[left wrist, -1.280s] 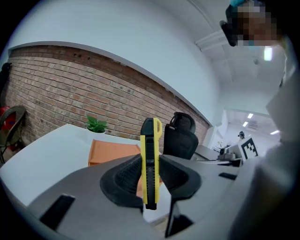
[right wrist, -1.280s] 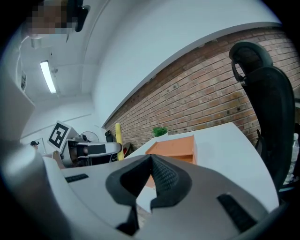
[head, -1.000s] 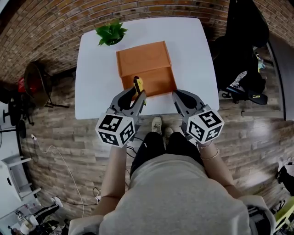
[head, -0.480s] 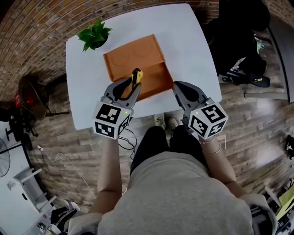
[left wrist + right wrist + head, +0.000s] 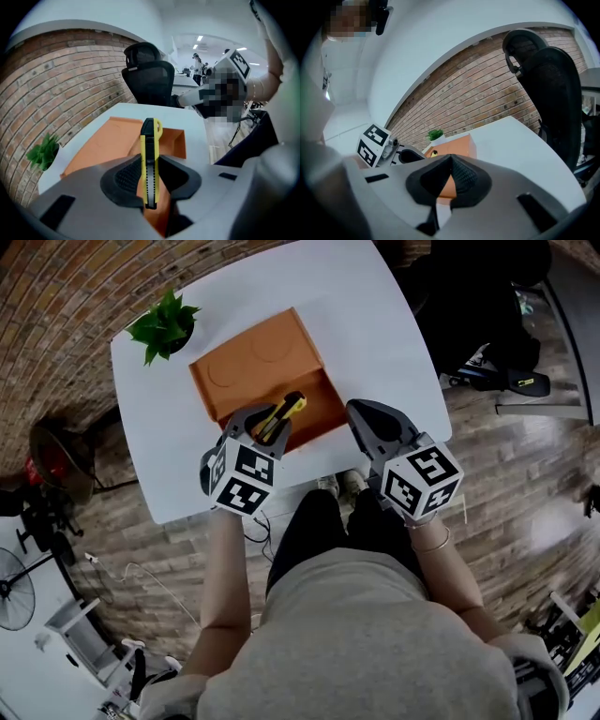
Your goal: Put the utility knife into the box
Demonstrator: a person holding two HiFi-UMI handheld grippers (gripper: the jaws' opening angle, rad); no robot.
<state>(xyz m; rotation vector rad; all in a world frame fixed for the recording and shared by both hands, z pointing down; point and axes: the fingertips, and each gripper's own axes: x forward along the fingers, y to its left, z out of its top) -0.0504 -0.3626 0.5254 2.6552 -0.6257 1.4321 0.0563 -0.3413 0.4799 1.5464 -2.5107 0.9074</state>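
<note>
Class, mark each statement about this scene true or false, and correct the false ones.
1. The left gripper holds the utility knife in its jaws. True.
2. The box lies open. True.
3. The right gripper holds a second knife. False: its jaws are together, with nothing between them.
4. The plant stands inside the box. False: it stands on the table, apart from the box.
</note>
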